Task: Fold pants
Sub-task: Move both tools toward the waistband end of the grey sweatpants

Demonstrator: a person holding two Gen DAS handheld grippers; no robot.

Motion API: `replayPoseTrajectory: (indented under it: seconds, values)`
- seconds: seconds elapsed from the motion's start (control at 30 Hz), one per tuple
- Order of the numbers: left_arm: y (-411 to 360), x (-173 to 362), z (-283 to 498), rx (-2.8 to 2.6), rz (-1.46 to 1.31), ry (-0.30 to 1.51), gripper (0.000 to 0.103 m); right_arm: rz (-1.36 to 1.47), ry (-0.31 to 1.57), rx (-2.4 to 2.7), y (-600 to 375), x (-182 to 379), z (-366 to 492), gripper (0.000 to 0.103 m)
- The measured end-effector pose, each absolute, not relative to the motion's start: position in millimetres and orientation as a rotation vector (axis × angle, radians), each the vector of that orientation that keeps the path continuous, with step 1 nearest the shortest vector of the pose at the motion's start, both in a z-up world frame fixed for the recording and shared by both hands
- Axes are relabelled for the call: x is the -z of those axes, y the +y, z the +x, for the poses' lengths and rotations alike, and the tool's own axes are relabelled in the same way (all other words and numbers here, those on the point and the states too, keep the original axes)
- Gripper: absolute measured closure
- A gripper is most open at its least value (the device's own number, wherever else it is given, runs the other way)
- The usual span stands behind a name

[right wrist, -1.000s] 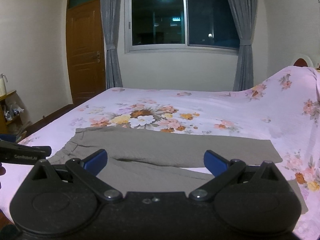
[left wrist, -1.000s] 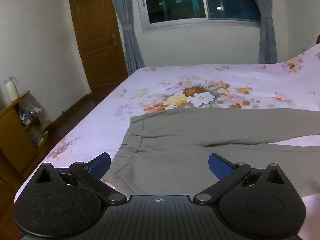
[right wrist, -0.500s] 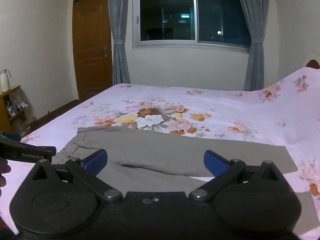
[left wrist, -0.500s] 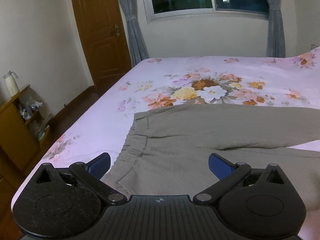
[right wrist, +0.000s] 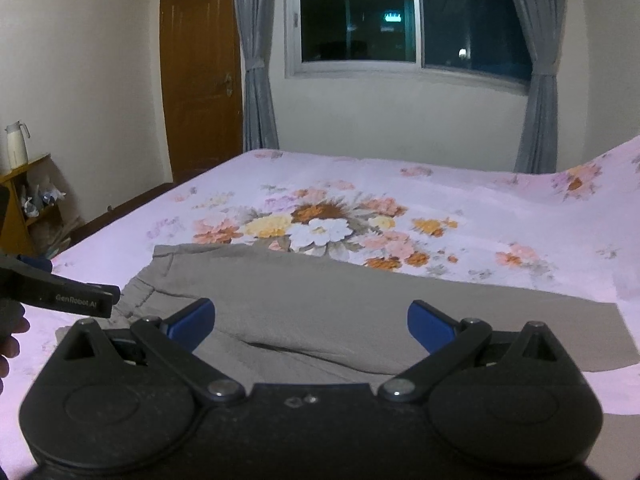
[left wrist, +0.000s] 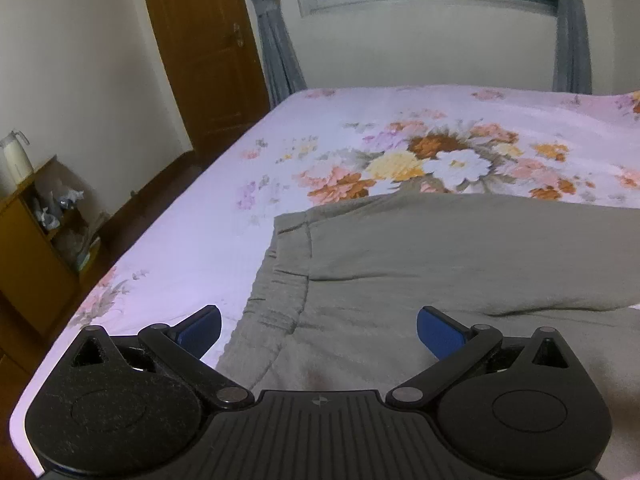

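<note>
Soft olive pants [left wrist: 460,264] with gathered waistband lie on floral bedspread [left wrist: 208,240].

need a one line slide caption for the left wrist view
Open left gripper poised above the waistband end of olive pants laid flat on a floral bedspread.

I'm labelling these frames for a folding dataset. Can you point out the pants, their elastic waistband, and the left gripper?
pants [right wrist: 360,312]: right wrist view, on the upper leg's flat cloth.
waistband [left wrist: 276,304]: left wrist view, on the gathered elastic edge.
left gripper [left wrist: 319,330]: left wrist view, midway between its open blue fingertips.
</note>
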State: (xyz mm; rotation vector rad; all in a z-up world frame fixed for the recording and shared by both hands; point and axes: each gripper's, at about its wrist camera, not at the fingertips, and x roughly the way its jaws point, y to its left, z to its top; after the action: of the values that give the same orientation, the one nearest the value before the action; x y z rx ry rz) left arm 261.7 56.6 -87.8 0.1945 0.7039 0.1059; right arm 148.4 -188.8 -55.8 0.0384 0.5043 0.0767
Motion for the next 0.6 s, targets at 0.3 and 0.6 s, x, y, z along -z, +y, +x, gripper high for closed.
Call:
replayPoseTrajectory:
  seconds: [0.3,0.6]
  values:
    - [69.6,119.5,319.9,-0.122,0.181,0.762,0.000,-0.005,0.537,-0.119,-181.9,80.2,207.1,0.001]
    - [95.4,150.9,378.4,-0.178,0.167,0.810,0.000,-0.052,0.590,-0.188,-177.8,111.2,275.1,0.003]
